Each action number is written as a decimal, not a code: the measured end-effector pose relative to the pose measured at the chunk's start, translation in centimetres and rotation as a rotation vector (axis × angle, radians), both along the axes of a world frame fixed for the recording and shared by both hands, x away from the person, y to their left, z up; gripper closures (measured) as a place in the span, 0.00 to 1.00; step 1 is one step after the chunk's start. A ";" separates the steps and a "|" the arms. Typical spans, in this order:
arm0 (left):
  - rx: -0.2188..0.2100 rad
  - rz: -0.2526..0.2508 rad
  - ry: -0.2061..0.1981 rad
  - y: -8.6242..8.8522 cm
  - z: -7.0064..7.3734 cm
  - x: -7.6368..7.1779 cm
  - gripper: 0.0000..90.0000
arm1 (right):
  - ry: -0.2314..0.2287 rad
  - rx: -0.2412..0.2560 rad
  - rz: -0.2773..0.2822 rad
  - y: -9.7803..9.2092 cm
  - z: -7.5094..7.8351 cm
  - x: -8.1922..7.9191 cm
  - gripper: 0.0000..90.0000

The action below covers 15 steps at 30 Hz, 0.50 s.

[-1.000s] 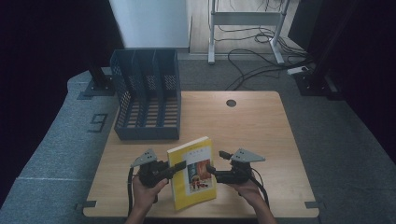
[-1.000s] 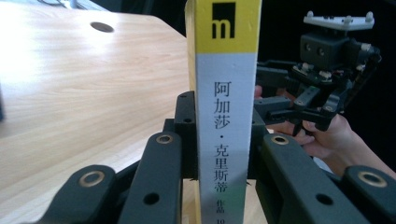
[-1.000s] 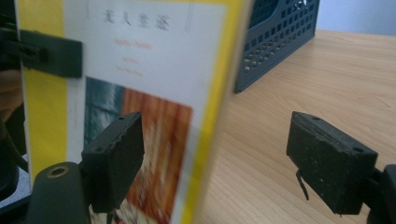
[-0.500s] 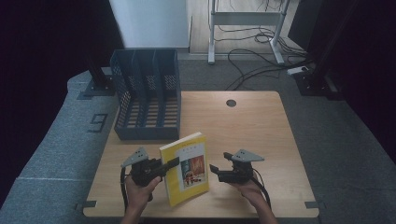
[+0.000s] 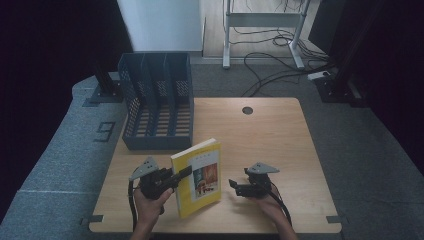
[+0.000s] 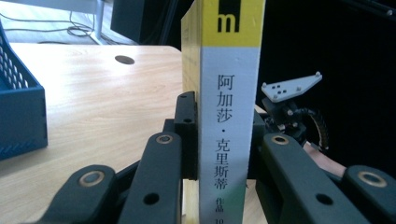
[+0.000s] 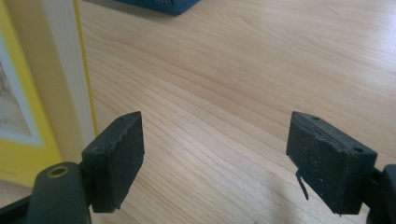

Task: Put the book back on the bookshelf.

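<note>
One book [image 5: 197, 176], yellow cover, is standing upright on the table [image 5: 280, 140] w/ my left claw [image 5: 181, 175] clamping its spine; in the left gripper view the jaws are pressing both sides of the white spine [image 6: 227, 140]. My right claw [image 5: 233, 186] is hanging just right of the book, jaws wide apart, gripping nothing, page edges [image 7: 65, 70] just beyond its left pad. Judging the step as carrying the book to the file rack [image 5: 156, 100] sitting ahead & left of my left claw. To do it well I'm thinking: keep grip firm, book vertical, aim spine-down into a slot; right claw could steady the free edge. Count: 1 book, 1 rack w/ 3 slots, 2 claws, 1 table.
</note>
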<state>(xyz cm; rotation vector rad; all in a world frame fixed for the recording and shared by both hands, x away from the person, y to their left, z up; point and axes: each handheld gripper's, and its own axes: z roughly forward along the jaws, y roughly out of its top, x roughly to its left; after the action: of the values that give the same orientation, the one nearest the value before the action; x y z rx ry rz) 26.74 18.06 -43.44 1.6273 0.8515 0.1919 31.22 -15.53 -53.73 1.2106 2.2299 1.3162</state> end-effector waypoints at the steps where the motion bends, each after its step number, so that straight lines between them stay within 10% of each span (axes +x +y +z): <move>1: -0.001 0.004 -0.003 0.1 0.4 0.0 0.84 | 0.003 -0.003 -0.006 -0.1 -0.1 0.0 0.21; 15: -0.013 0.040 -0.052 1.1 2.5 0.5 0.84 | 0.034 -0.119 -0.122 -0.7 -1.6 0.5 0.23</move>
<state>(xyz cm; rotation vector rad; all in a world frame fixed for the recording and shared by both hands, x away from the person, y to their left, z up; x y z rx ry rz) 27.21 19.11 -40.92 1.5874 0.8447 0.2548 31.73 -16.26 -55.29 1.3111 2.1855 1.1086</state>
